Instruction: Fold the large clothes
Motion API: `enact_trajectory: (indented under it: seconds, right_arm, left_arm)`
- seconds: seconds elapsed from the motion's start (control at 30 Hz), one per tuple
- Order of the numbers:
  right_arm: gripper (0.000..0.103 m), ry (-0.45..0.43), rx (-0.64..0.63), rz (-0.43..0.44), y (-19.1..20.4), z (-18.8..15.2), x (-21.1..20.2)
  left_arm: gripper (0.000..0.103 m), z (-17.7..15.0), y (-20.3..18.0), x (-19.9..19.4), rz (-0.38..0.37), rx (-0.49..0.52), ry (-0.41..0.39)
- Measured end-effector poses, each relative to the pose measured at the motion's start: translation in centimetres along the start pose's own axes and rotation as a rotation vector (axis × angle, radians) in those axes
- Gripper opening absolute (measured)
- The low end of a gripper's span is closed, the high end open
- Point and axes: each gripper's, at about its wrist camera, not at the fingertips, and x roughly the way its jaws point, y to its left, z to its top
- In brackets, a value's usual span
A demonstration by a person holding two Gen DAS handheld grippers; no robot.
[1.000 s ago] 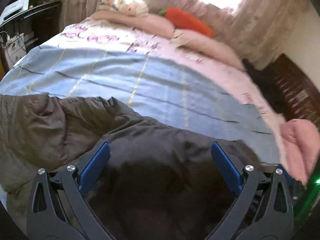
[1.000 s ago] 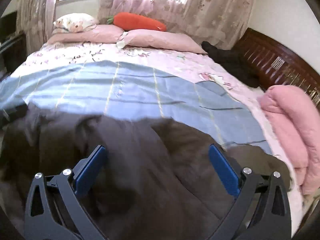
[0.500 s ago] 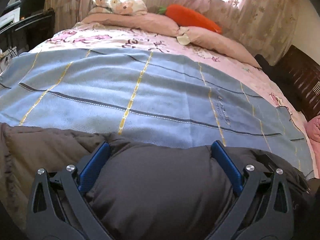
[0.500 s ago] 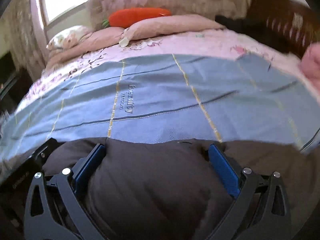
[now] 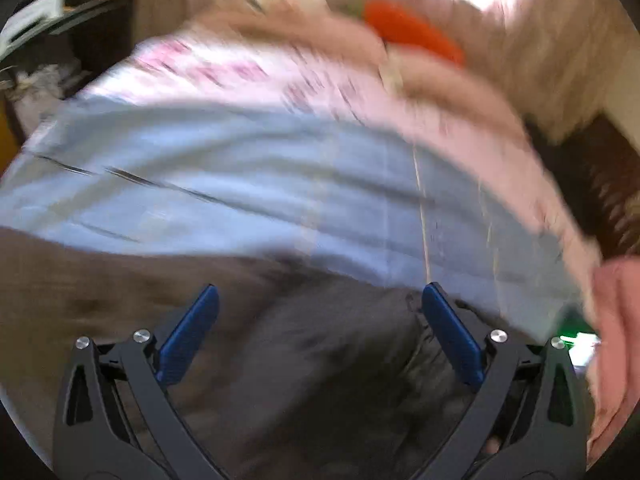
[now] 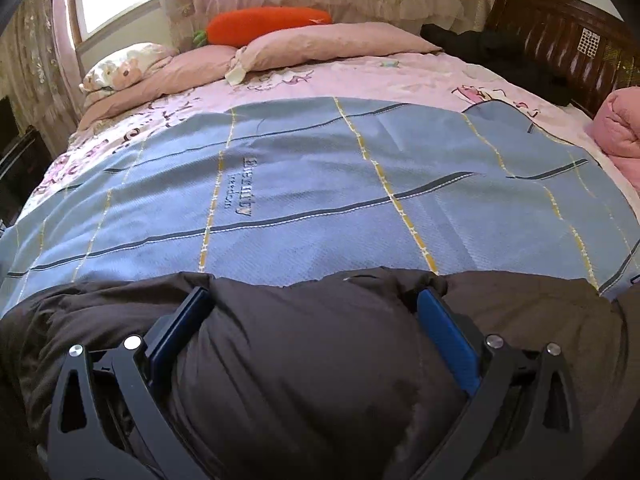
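Our bed (image 6: 500, 92) wears a blue striped blanket (image 6: 320, 184). We hold both the left tool (image 5: 318, 300) and the right tool (image 6: 314, 300) wide open around the puffy dark brown coat (image 6: 312, 368).

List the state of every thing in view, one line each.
dark jacket: puffy, crumpled, lying at the bed's near edge
right gripper: jaws wide open, jacket bulging between them
left gripper: jaws wide open above the jacket, view blurred
blue blanket: spread flat
carrot plush: lying on the pillows
pink quilt: folded at the bed's right side
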Motion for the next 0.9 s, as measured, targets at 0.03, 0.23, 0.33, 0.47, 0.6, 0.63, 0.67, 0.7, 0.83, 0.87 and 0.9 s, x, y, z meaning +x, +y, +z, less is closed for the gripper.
enact_trajectory:
  seconds: [0.03,0.23,0.33,0.47,0.6,0.63,0.67,0.7,0.83,0.87,0.9]
  right_arm:
    - [0.102,0.044,-0.008,-0.032,0.4,0.7,-0.6]
    - [0.102,-0.035,-0.061,-0.058,4.2,2.3,-10.6]
    - [0.102,-0.028,-0.147,-0.028,7.9,0.4,-14.1]
    - [0.102,0.057,-0.219,0.083,11.4,-2.7,-15.6]
    - [0.102,0.117,-0.284,0.1,13.3,-5.9,-16.8]
    - [0.102,0.129,-0.286,0.102,13.4,-6.5,-17.2]
    - [0.102,0.141,-0.282,0.102,13.2,-7.1,-17.4]
    - [0.102,0.15,-0.277,0.1,13.1,-7.4,-17.7]
    - [0.102,0.187,-0.241,0.08,11.3,-9.1,-18.5]
    - [0.102,0.202,-0.229,0.059,10.4,-9.5,-18.5]
    - [0.102,0.212,-0.219,0.048,10.0,-9.8,-18.5]
  left_arm:
    - [0.101,0.3,2.9,-2.8,0.027,-0.028,-0.029]
    - [0.101,-3.5,24.7,-10.2,0.311,-0.281,0.011]
    - [0.101,-7.2,34.5,-10.7,0.507,-0.43,0.124]
    - [0.101,-10.1,40.7,-9.7,0.418,-0.576,0.154]
    - [0.088,-10.0,42.5,-6.4,0.399,-0.606,0.143]
    - [0.085,-10.0,42.6,-6.0,0.41,-0.605,0.134]
    - [0.082,-9.6,42.5,-5.7,0.428,-0.597,0.104]
    - [0.065,-9.3,41.9,-5.5,0.435,-0.586,0.079]
    - [0.01,-7.5,40.4,-4.8,0.437,-0.539,0.046]
    - [0.008,-7.2,39.9,-4.7,0.452,-0.536,0.046]
    - [0.006,-6.8,39.4,-4.8,0.453,-0.535,0.038]
